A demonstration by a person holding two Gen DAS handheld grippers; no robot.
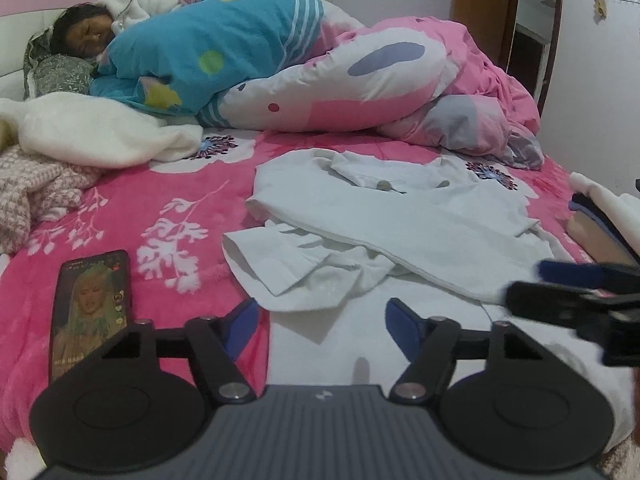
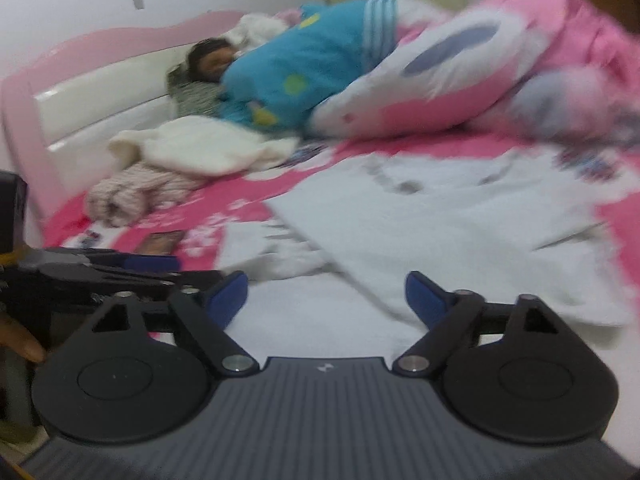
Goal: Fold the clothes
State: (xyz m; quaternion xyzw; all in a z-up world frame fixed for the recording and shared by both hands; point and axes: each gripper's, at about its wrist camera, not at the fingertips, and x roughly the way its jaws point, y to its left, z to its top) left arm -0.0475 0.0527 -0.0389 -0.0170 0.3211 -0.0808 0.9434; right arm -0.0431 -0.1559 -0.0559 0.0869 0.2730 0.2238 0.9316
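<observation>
Bedroom: white walls, wooden door (image 1: pixel 516 16) at far right, pink-and-white headboard (image 2: pixel 80 92). We list what's on the bed (image 1: pixel 120 216), which has a pink floral cover.

Item 1: white shirt (image 1: pixel 400 216), the task garment. Lies mid-bed, spread out but rumpled, collar twd the far side, one sleeve w/ cuff bunched at its near left edge. Near hem runs under both grippers.

Item 2: left gripper (image 1: pixel 322 322). Blue-padded jaws apart, nothing between them; white cloth lies below, and we can't tell whether the tips touch it. Points down at the shirt's near edge.

Item 3: right gripper (image 2: pixel 326 294). Jaws wide apart, nothing held; over the shirt's near hem. Its view is motion-blurred. In the left wrist view it shows at the right edge, blurred.

Item 4: phone (image 1: pixel 90 312), screen lit, flat on the cover just left of the left gripper.

Item 5: cream fleece blanket (image 1: pixel 100 132) and a pink-white knit piece (image 1: pixel 36 192), both heaped at the left side of the bed.

Item 6: a person lying on the far side, head on a grey patterned pillow (image 1: pixel 60 76), under a blue, white and pink quilt (image 1: pixel 320 80).

Item 7: folded stack of clothes (image 1: pixel 604 216) at right edge; details unclear.

Item 8: a fingertip (image 2: pixel 24 344) at the left edge of the right wrist view.
</observation>
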